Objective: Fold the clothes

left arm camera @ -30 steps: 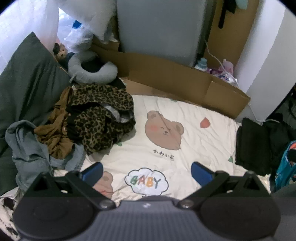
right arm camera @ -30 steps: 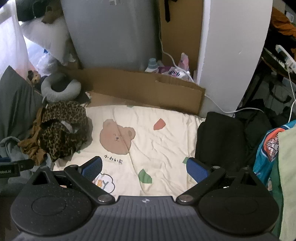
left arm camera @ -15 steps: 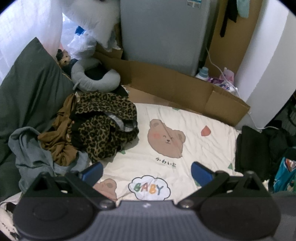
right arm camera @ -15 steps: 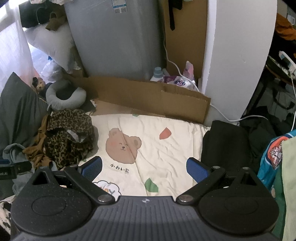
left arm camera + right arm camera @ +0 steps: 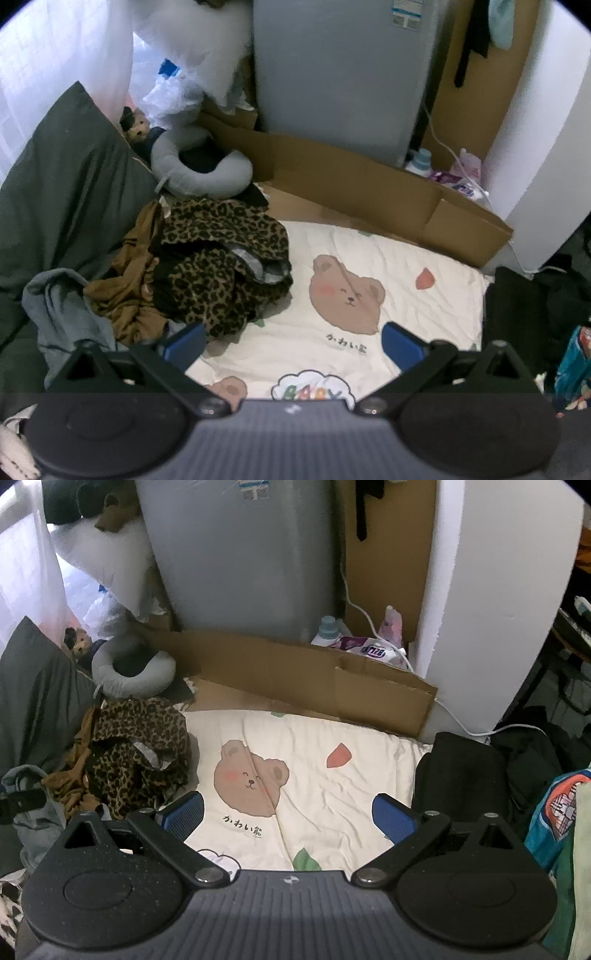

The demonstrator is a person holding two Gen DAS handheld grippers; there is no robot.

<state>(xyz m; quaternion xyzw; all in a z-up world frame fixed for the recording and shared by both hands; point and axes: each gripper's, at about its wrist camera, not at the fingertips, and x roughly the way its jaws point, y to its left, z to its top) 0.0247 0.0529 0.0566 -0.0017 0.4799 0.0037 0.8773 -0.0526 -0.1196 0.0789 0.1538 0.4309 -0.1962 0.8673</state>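
Grippers: left gripper (image 5: 293, 341) wide, empty; right gripper (image 5: 288, 810) likewise | right wrist alone shows folded black garment (image 5: 458, 771) whole

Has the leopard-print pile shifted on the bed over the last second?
No. The leopard-print pile lies in the same spot left of the bear print and below the grey neck pillow; only the cameras rose.

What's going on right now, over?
Left gripper open, empty. Right gripper open, empty. Leopard-print garment crumpled, untouched. Bear-print blanket bare ahead.
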